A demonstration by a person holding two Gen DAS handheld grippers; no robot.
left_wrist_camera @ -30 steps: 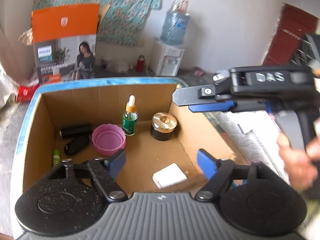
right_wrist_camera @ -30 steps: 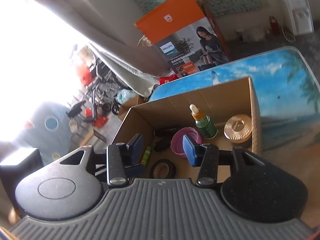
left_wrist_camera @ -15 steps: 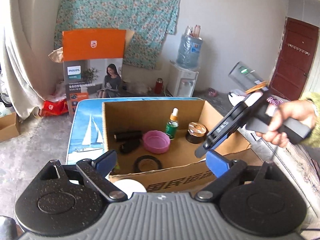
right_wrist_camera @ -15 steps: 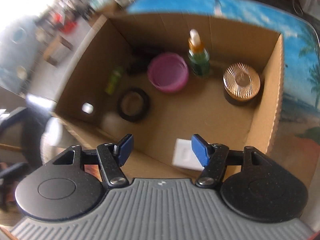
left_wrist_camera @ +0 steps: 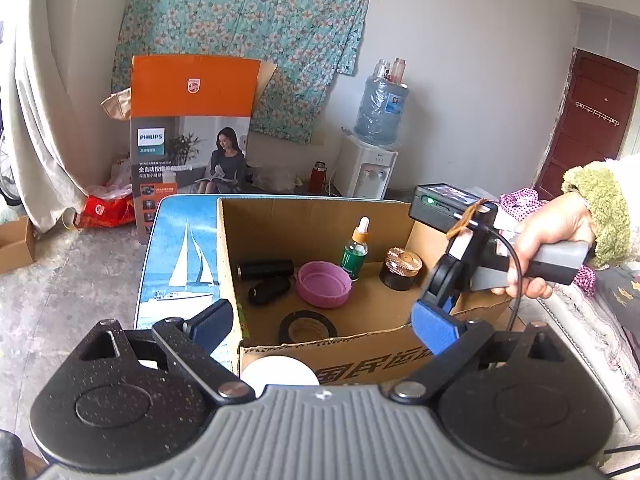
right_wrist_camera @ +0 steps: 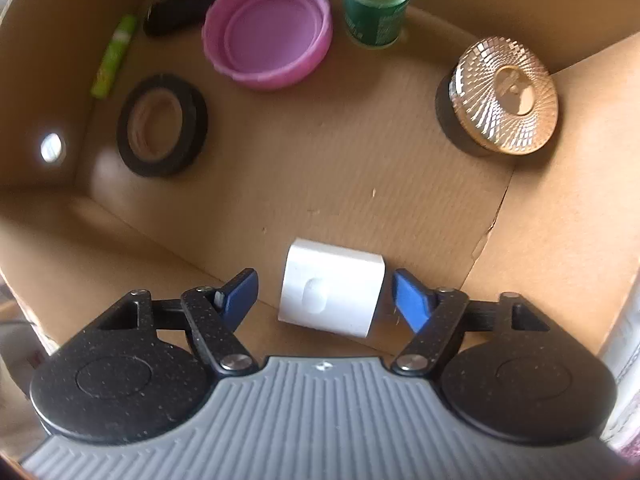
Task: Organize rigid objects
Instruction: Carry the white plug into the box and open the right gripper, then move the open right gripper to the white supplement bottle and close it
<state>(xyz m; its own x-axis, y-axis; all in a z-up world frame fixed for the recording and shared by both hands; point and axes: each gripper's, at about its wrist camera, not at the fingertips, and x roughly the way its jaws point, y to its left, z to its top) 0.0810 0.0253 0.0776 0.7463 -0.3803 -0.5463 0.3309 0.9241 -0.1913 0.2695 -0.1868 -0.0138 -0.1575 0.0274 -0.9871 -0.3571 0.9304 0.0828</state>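
Note:
An open cardboard box [left_wrist_camera: 360, 344] holds a pink lid [right_wrist_camera: 267, 26], a green dropper bottle [right_wrist_camera: 376, 8], a gold-lidded jar [right_wrist_camera: 505, 94], a black tape roll [right_wrist_camera: 162, 124], a green stick [right_wrist_camera: 114, 56], dark objects [left_wrist_camera: 266, 280] and a white rectangular block [right_wrist_camera: 332, 294]. My right gripper [right_wrist_camera: 326, 292] is open inside the box, its blue fingers on either side of the white block, not touching it. It also shows in the left wrist view [left_wrist_camera: 440, 296], reaching over the box's right wall. My left gripper [left_wrist_camera: 324, 326] is open and empty, held back in front of the box, above a white round object [left_wrist_camera: 280, 370].
The box stands on a table with a sailboat print [left_wrist_camera: 180, 264]. An orange Philips carton [left_wrist_camera: 192, 140], a water dispenser [left_wrist_camera: 372, 160] and a red bag [left_wrist_camera: 104, 210] stand on the floor behind. A small cardboard box [left_wrist_camera: 14, 244] sits at the far left.
My right gripper has dropped into the box and come down around the white block. My left gripper has pulled back and up out of the box to its front side.

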